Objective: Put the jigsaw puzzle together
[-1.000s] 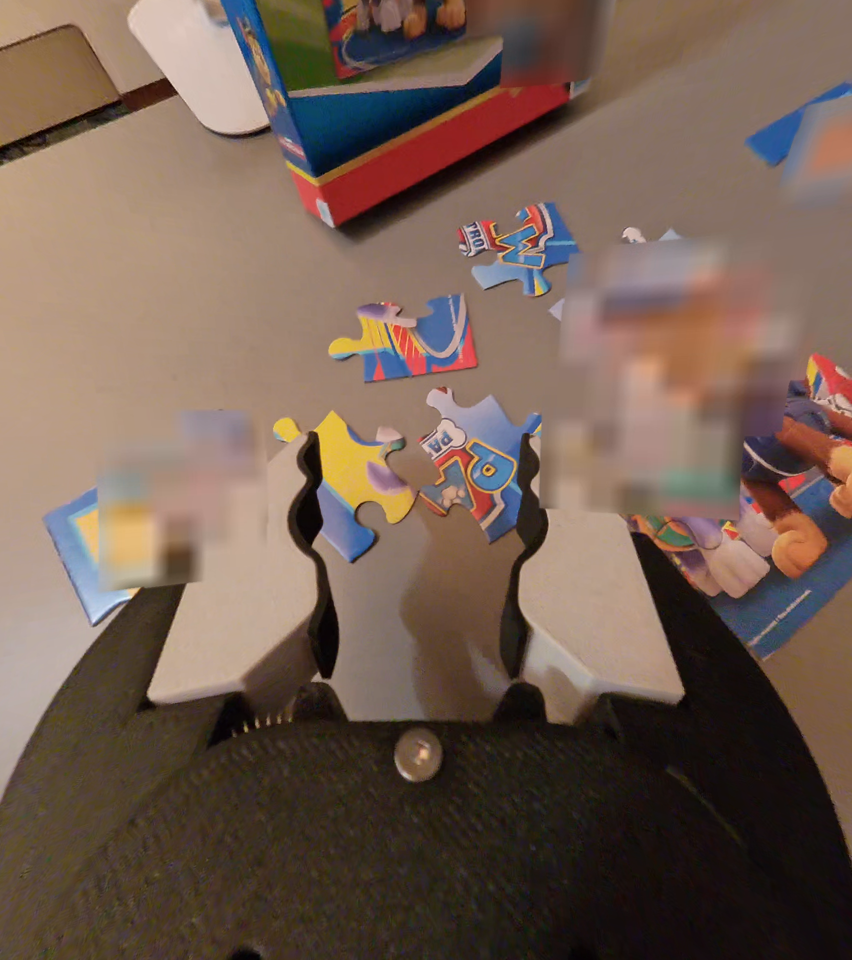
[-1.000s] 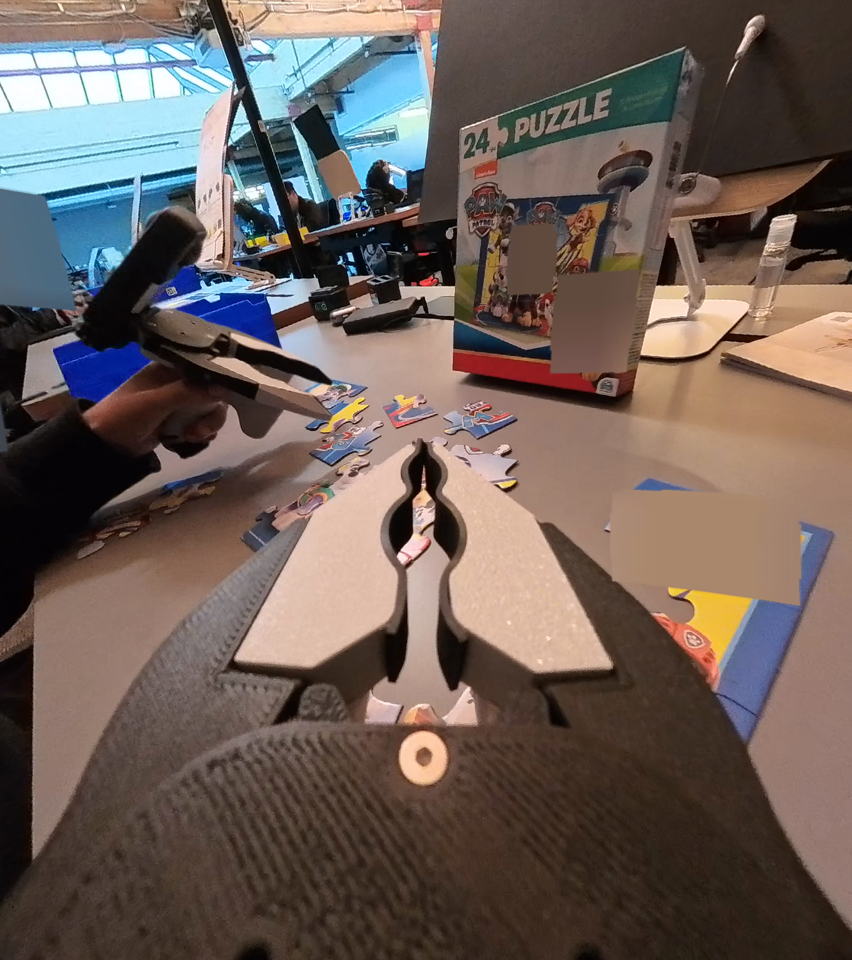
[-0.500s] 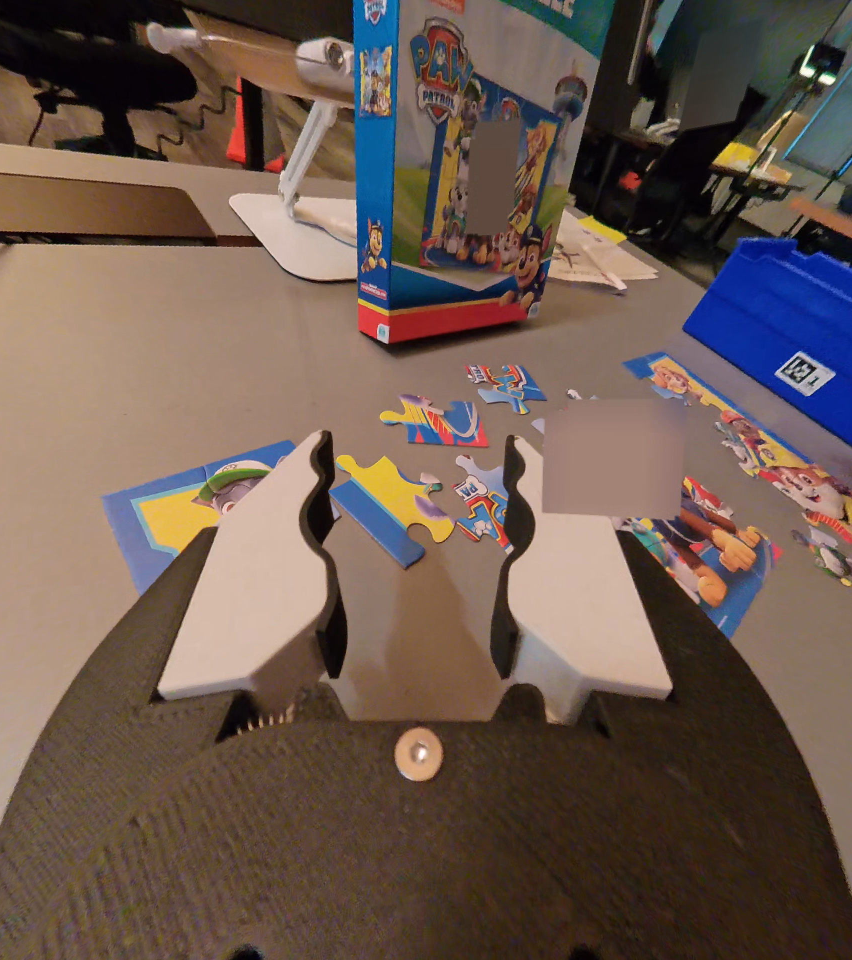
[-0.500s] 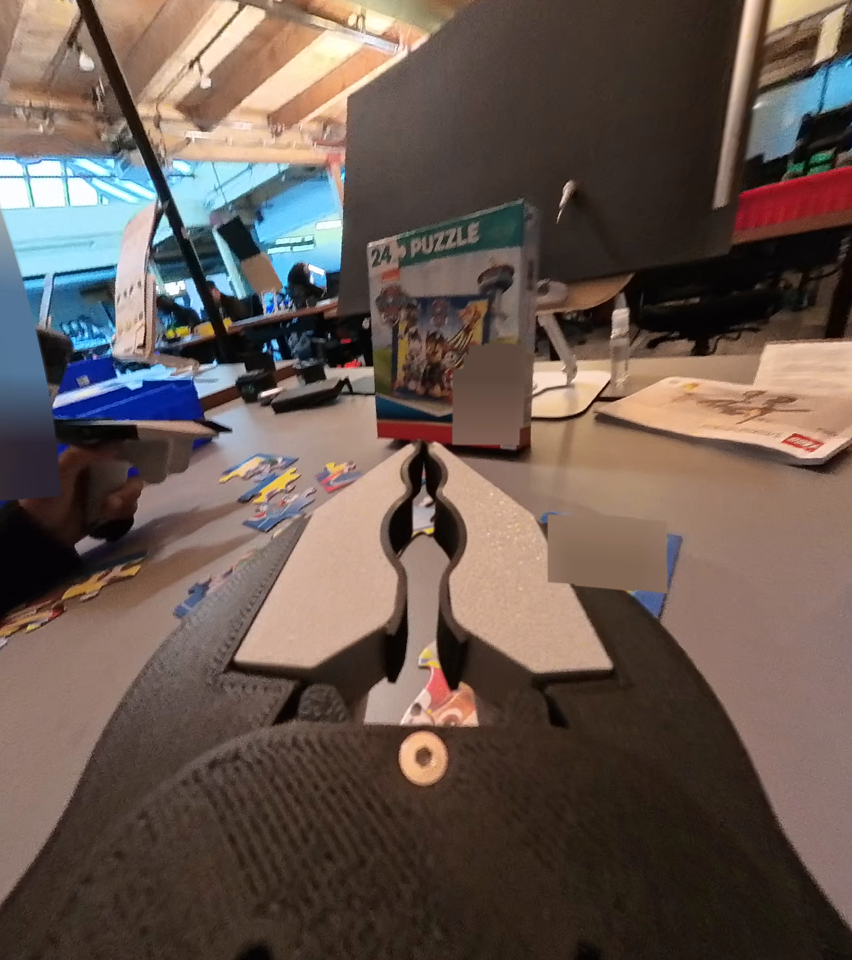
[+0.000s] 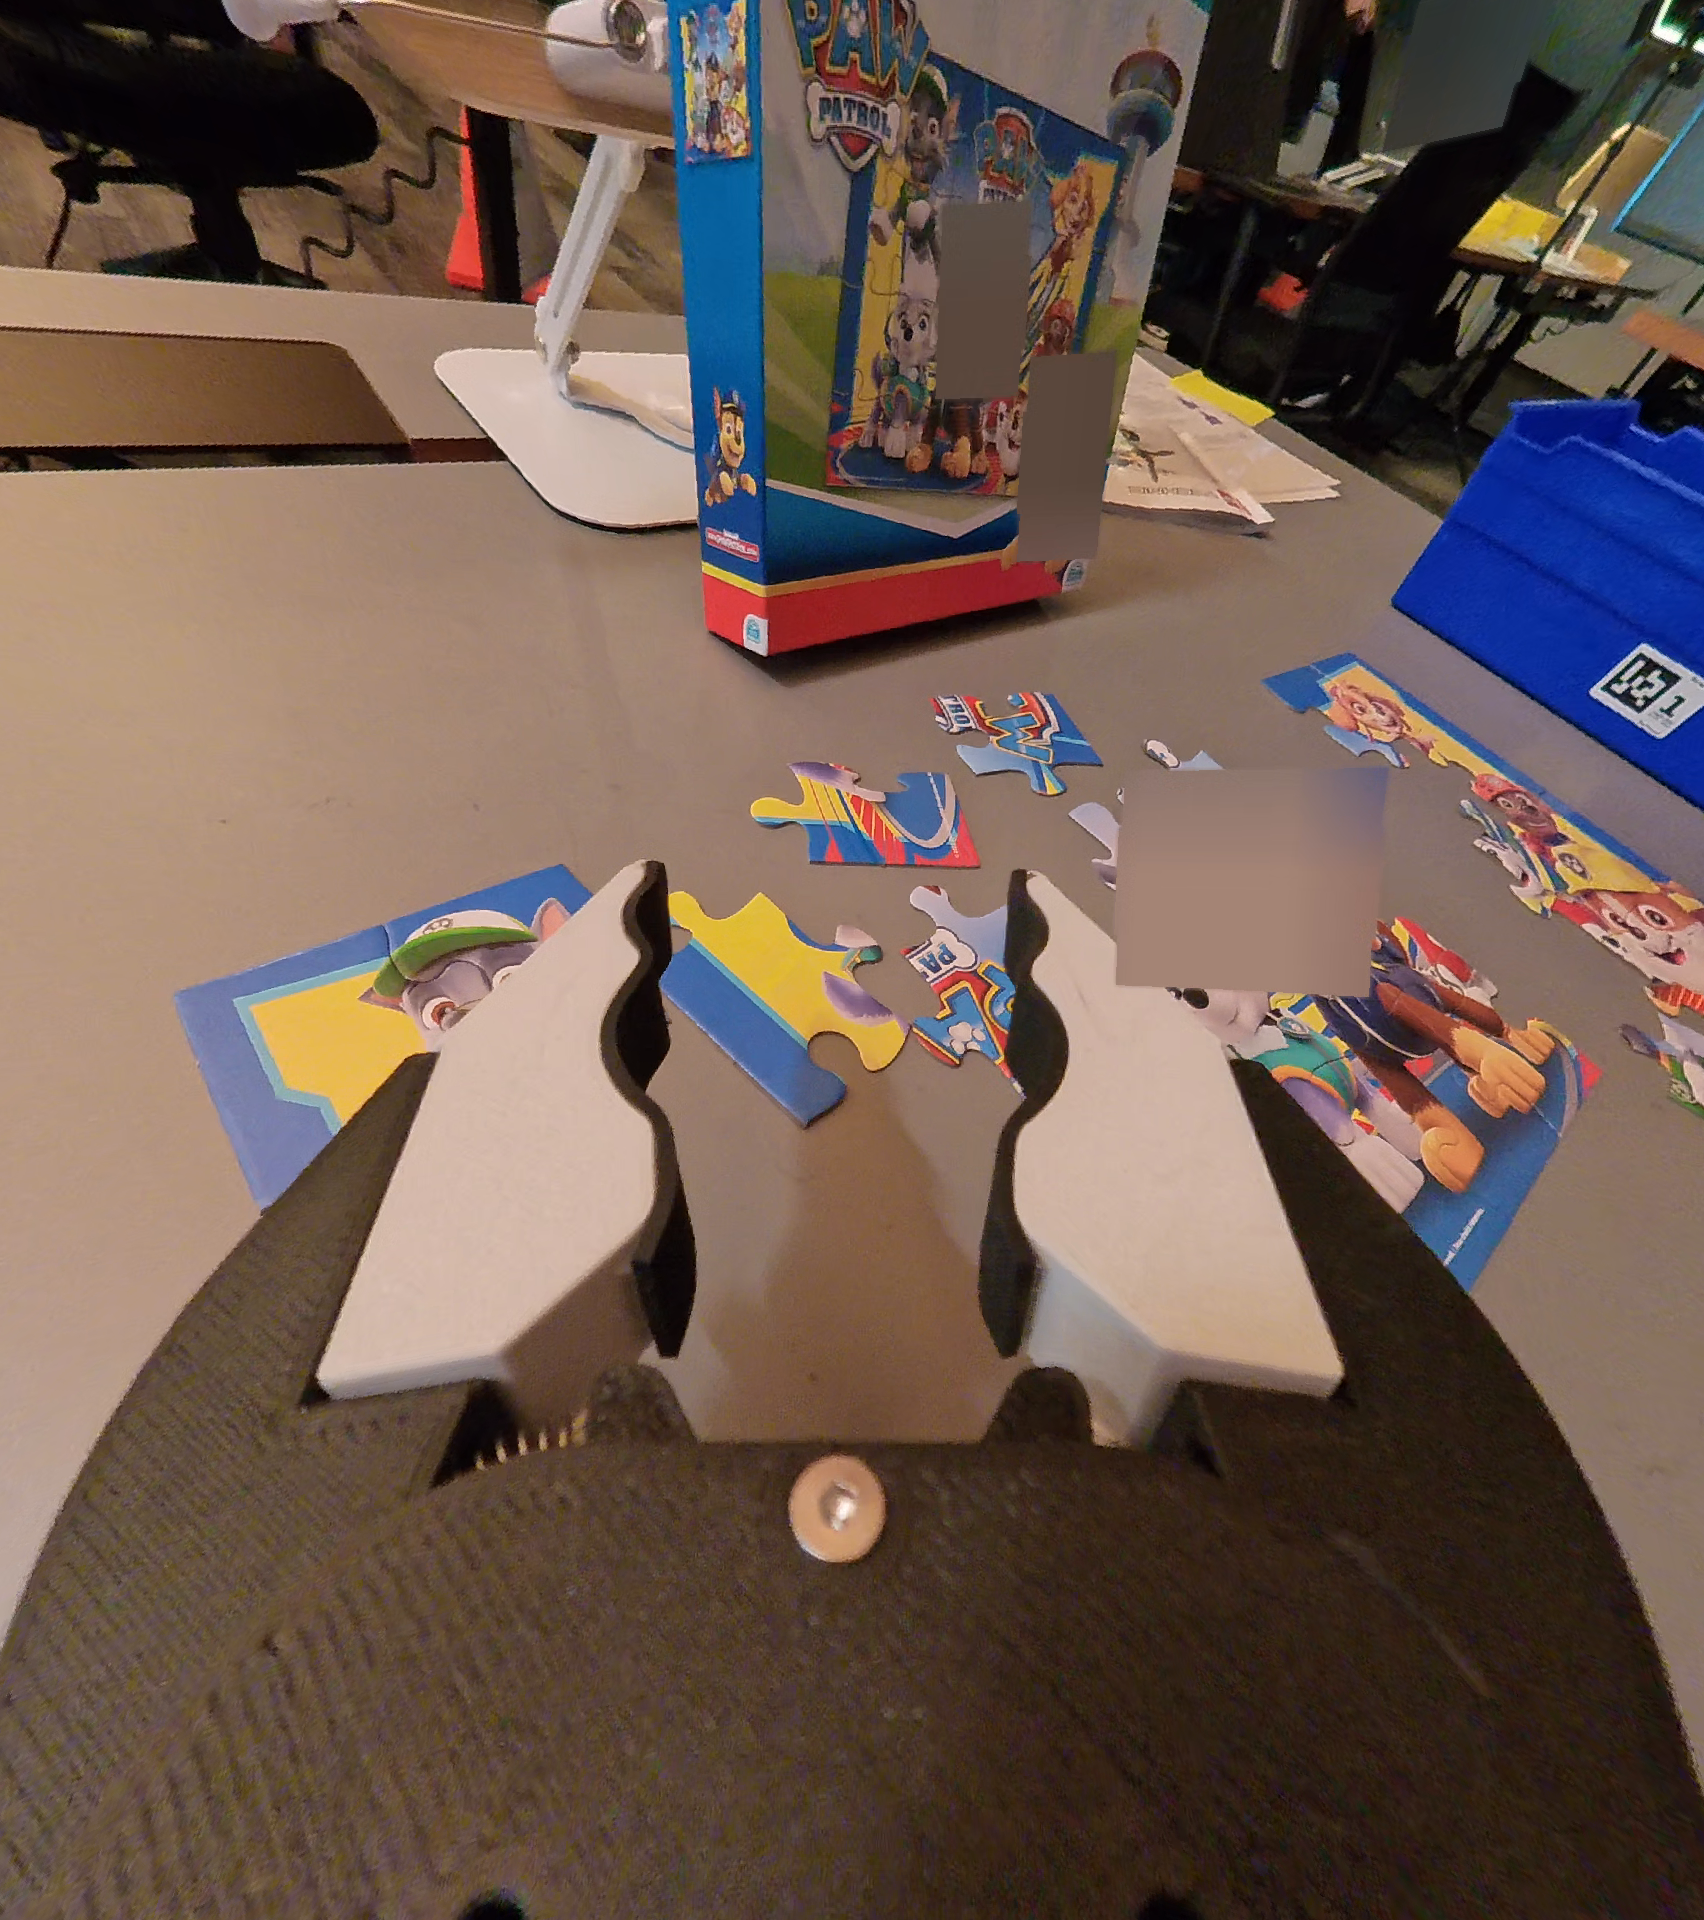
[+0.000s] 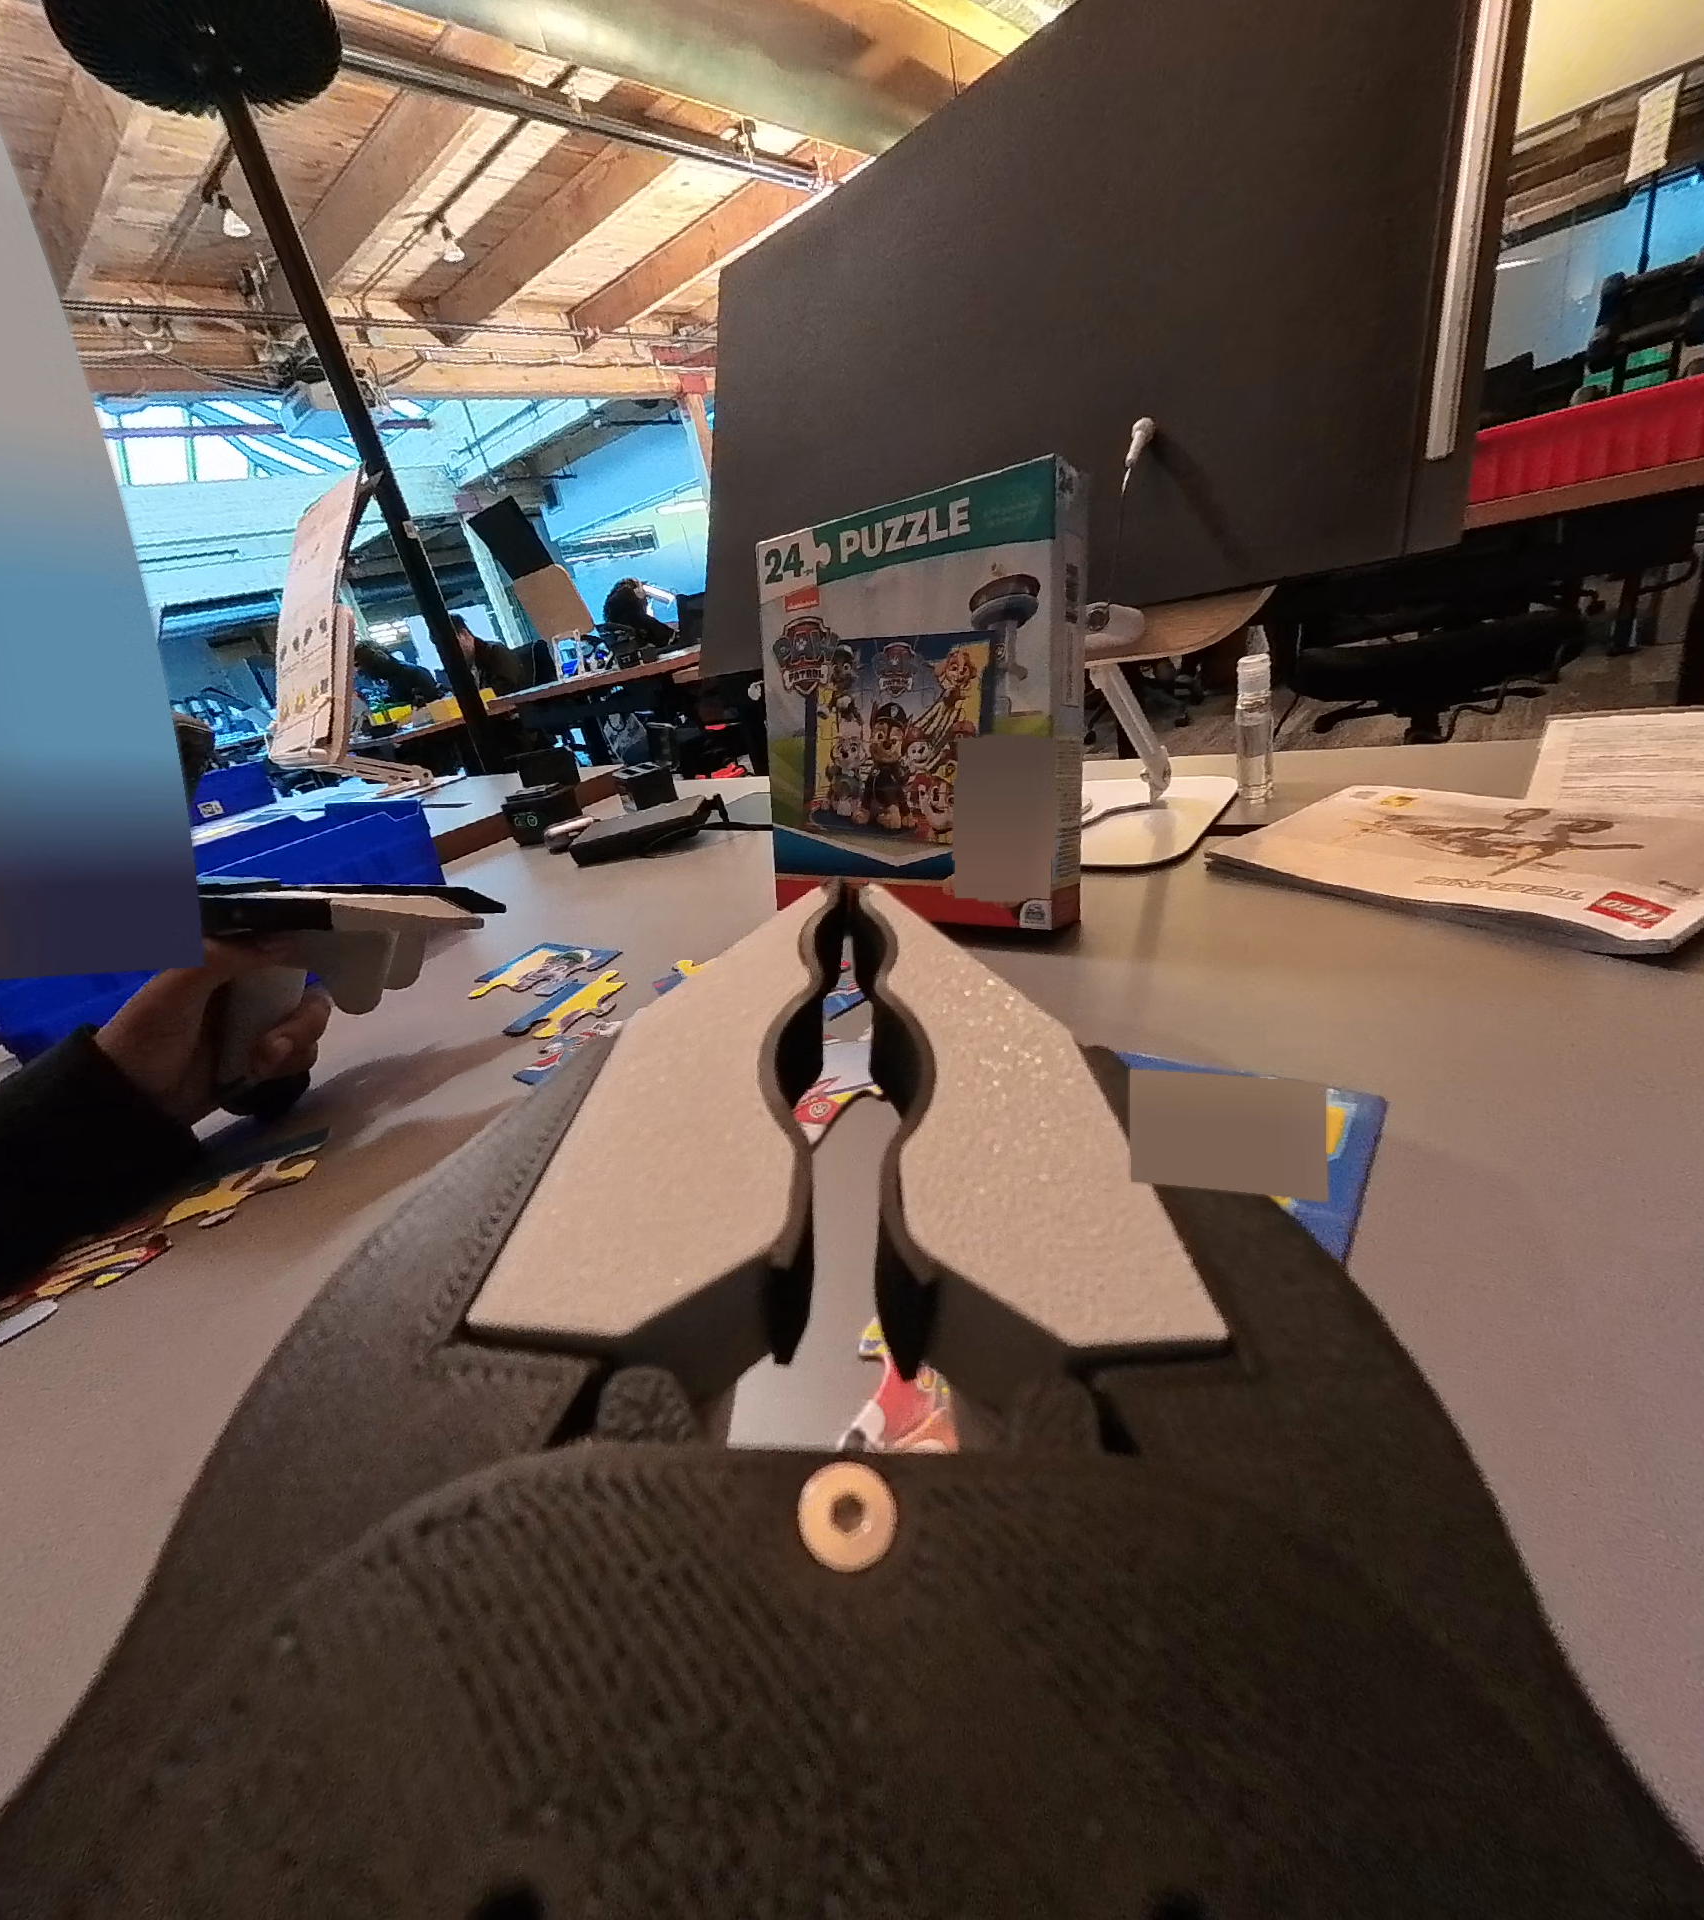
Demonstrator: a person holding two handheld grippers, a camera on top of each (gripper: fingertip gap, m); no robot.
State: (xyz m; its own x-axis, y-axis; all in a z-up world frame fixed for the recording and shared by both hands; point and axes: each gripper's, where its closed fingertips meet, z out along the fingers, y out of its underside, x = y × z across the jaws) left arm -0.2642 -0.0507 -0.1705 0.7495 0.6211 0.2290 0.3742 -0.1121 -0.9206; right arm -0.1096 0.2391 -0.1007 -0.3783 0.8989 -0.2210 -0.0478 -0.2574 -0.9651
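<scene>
In the left wrist view the left gripper [image 5: 835, 883] hangs above the grey table [image 5: 308, 675] with its jaws wide apart and nothing between them; a yellow and blue puzzle piece [image 5: 775, 987] lies flat just past the fingertips, a red and blue piece [image 5: 874, 821] farther off at 12 o'clock, and the upright puzzle box [image 5: 889, 343] beyond. In the right wrist view the right gripper [image 6: 845, 902] has its tips pressed together on nothing, the puzzle box [image 6: 921, 707] at 12 o'clock, loose pieces [image 6: 557, 987] at 10 o'clock beside the person's hand [image 6: 224, 1039].

Warm, dim indoor light falls on the grey counter [image 5: 308, 727]; daylight glows blue through distant windows [image 6: 235, 457]. Soft shadows, wide-angle bending at edges, slight blur at frame borders.
</scene>
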